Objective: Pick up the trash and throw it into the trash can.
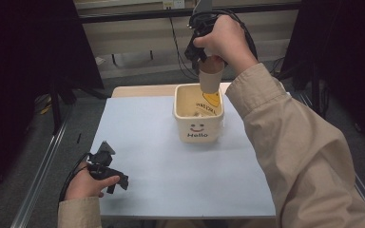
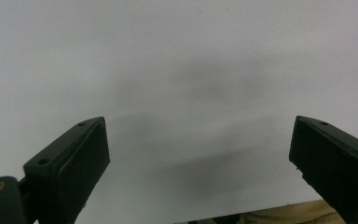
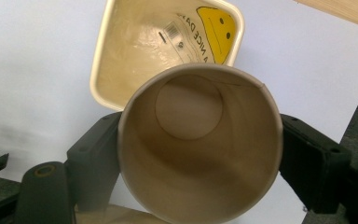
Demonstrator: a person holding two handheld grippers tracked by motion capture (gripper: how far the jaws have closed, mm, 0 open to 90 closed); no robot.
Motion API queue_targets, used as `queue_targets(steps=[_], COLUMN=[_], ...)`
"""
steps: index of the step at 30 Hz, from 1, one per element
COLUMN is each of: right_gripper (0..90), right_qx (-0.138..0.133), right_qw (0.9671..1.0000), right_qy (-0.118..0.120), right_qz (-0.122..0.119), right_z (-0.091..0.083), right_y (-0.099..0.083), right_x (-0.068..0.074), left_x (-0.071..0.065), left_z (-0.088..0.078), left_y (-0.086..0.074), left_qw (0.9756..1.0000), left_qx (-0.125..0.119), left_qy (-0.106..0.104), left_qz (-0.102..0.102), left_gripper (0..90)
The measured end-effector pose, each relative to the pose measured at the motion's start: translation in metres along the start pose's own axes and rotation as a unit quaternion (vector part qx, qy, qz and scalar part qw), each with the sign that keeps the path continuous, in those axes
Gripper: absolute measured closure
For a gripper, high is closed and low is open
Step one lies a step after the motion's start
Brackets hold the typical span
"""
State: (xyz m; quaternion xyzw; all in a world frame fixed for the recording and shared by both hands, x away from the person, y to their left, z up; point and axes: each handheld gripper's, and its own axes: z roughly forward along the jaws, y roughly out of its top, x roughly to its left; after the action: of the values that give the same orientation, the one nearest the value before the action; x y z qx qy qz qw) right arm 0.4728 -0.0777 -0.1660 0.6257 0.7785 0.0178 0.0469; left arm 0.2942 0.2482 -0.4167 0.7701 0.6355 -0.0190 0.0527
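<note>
1. The right gripper [image 3: 200, 154] clamps a brown paper cup [image 3: 200, 144] just above the square "Hello" ceramic container [image 1: 198, 128].
2. My read: lower it straight and centred, clear of the rim.
3. The left gripper [image 1: 116, 183] rests released on the bench [image 1: 171, 171].

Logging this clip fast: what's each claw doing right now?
Left claw: open, empty, over the blue mat.
Right claw: closed on a paper cup, above the square container.
</note>
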Motion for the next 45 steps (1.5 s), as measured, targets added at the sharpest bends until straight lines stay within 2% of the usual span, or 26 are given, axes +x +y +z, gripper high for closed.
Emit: queue_targets(steps=[5,8,18,24,26,32,34,35,42,45], right_gripper=[20.9,20.8,20.6,20.5,20.4,18.8,16.7,11.8,10.6,10.5], right_qx=[0.002,0.01,0.029,0.037,0.04,0.026,0.027,0.02,0.018,0.014], right_qw=[1.0,0.9999,0.9995,0.9992,0.9991,0.9996,0.9995,0.9996,0.9997,0.9998], right_qy=[0.001,0.003,0.013,0.016,0.015,0.014,0.013,0.018,0.015,0.017], right_qz=[0.0,-0.007,-0.005,-0.002,-0.002,0.002,0.004,0.004,0.009,0.002], right_z=[0.011,0.023,0.064,0.081,0.083,0.082,0.081,0.081,0.078,0.077], right_y=[0.003,0.005,0.01,0.01,0.01,0.01,0.01,0.01,0.009,0.008], right_x=[0.001,0.003,0.007,0.007,0.006,0.003,0.004,0.003,0.002,0.001], left_x=[0.0,0.0,0.0,-0.001,-0.001,-0.001,-0.001,-0.001,-0.002,-0.004], left_z=[-0.001,-0.001,-0.002,-0.002,-0.002,-0.001,-0.001,-0.001,-0.002,-0.002], left_y=[0.0,0.0,0.0,0.0,0.0,0.0,0.0,0.0,0.0,0.0], left_qw=[1.0,1.0,1.0,1.0,1.0,1.0,1.0,1.0,1.0,1.0], left_qx=[0.001,0.001,-0.003,-0.005,-0.003,-0.006,-0.004,-0.004,-0.005,-0.005], left_qy=[-0.003,-0.003,-0.002,0.0,0.0,0.001,0.001,0.004,0.004,-0.001], left_qz=[-0.003,-0.002,-0.002,-0.002,-0.001,-0.001,0.001,0.002,0.007,0.002], left_gripper=[4.8,4.8,4.7,4.7,4.7,4.7,4.6,4.6,4.6,4.6])
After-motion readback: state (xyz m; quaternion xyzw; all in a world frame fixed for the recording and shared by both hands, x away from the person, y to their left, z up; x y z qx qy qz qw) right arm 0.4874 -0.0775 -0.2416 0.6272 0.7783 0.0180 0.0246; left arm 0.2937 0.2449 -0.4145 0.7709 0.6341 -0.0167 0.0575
